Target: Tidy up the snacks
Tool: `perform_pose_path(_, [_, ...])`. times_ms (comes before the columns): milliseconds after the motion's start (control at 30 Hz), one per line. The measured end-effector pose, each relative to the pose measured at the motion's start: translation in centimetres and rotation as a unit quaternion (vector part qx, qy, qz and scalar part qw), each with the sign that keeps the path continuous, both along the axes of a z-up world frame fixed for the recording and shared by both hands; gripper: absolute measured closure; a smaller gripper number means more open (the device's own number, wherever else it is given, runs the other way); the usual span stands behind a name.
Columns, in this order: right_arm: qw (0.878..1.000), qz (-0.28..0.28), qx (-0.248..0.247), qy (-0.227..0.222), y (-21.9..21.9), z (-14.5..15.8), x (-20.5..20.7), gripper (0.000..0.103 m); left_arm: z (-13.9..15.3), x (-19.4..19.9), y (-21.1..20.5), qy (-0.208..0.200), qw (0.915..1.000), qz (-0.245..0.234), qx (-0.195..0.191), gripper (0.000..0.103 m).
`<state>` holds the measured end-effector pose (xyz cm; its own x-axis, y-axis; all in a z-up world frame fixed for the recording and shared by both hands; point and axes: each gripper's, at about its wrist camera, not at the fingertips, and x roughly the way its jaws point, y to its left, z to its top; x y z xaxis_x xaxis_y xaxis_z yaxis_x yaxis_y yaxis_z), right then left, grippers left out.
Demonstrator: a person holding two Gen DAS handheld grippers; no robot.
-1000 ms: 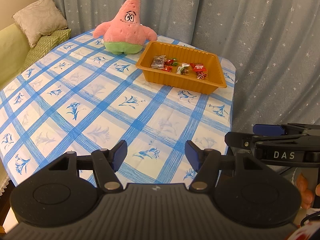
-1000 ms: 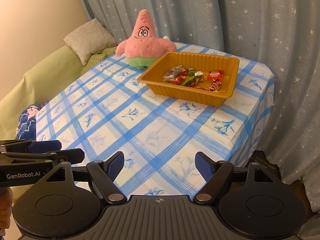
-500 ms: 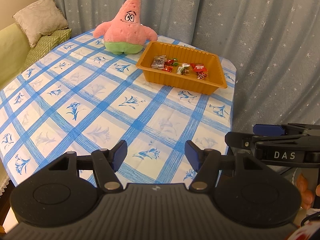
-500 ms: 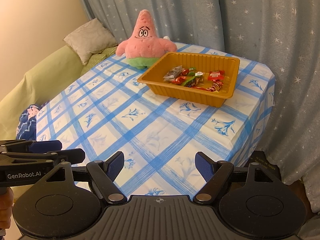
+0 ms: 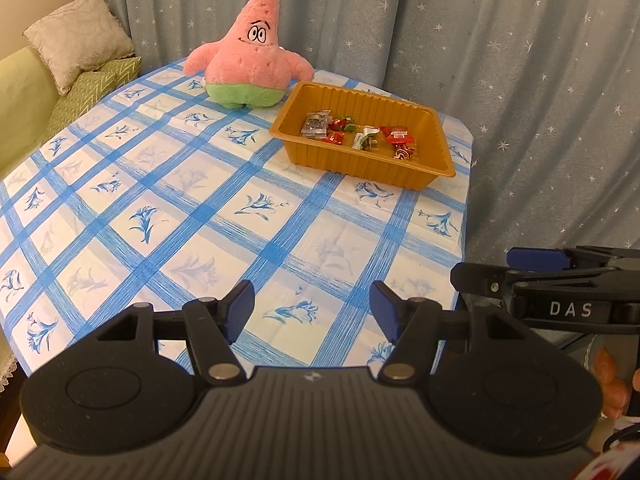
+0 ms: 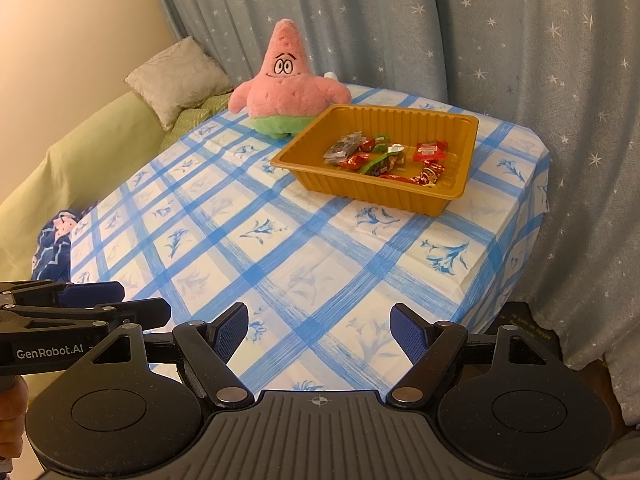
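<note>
An orange plastic tray (image 5: 436, 168) stands at the far right of the table and holds several wrapped snacks (image 5: 360, 136). It also shows in the right wrist view (image 6: 468, 152), with the snacks (image 6: 384, 156) inside. My left gripper (image 5: 312, 312) is open and empty, above the table's near edge. My right gripper (image 6: 318, 332) is open and empty, also above the near edge. Each gripper shows from the side in the other's view: the right one (image 5: 520, 264) and the left one (image 6: 132, 300).
A pink star plush toy (image 5: 248, 60) sits behind the tray's left end, also in the right wrist view (image 6: 288, 84). A blue checked tablecloth (image 5: 200, 208) covers the table. A green sofa with cushions (image 5: 76, 36) stands left. A starred curtain (image 5: 500, 60) hangs behind.
</note>
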<state>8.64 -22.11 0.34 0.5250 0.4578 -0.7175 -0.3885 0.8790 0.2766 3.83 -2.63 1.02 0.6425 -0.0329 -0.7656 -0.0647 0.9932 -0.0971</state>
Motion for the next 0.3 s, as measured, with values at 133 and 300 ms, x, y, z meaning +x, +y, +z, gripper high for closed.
perform_pose_path(133, [1.0,-0.002,0.0,0.002,0.0,0.1,0.6,0.025,0.1,0.4,-0.1,-0.002,1.0,-0.001,0.001,0.042])
perform_pose_path(300, [1.0,-0.004,-0.001,0.006,-0.5,-0.3,1.8,0.025,-0.5,1.7,-0.2,0.005,1.0,0.003,-0.001,0.035])
